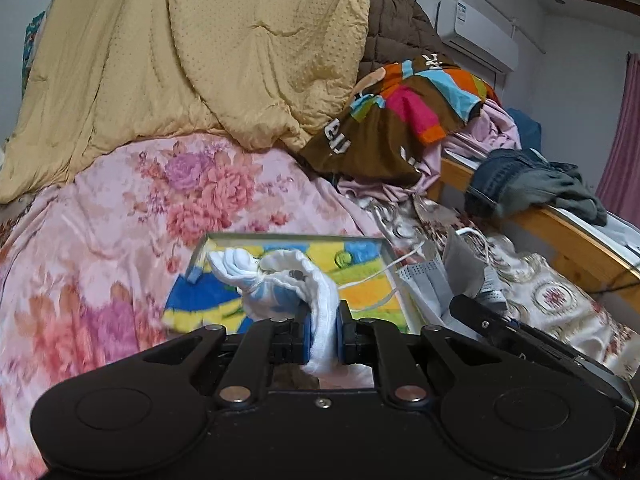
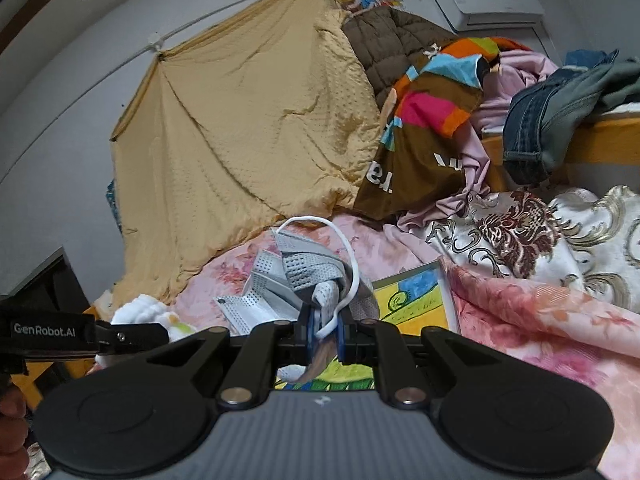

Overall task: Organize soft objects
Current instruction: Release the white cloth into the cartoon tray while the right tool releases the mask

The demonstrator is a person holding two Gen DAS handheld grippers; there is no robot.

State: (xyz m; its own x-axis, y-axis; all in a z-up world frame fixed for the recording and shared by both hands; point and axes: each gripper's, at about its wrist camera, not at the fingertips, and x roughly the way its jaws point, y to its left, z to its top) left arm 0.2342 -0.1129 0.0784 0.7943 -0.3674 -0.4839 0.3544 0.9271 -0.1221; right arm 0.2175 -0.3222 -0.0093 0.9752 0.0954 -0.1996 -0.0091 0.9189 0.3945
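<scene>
My left gripper (image 1: 323, 336) is shut on a white sock (image 1: 316, 292) with pale blue patches, which hangs up out of the blue pads and curls over to the left. My right gripper (image 2: 325, 334) is shut on a bunch of grey face masks (image 2: 296, 276) and their white ear loop (image 2: 344, 248). Both loads hang above a colourful tray (image 1: 360, 268) with a yellow, blue and green picture, lying on the pink floral bedcover (image 1: 120, 240). In the left wrist view the masks (image 1: 436, 284) and the right gripper's black body sit just right of the tray. The right wrist view shows the tray (image 2: 416, 300) behind the masks and the sock (image 2: 144, 310) at the left.
A yellow quilt (image 1: 192, 52) hangs behind the bed. Piled at the back are a brown padded jacket (image 1: 396, 24), a multicoloured garment (image 1: 400, 120) and pink cloth. Jeans and a grey garment (image 1: 532, 188) drape over a wooden rail (image 1: 560, 236) at the right. A cream patterned cover (image 2: 520, 232) lies nearby.
</scene>
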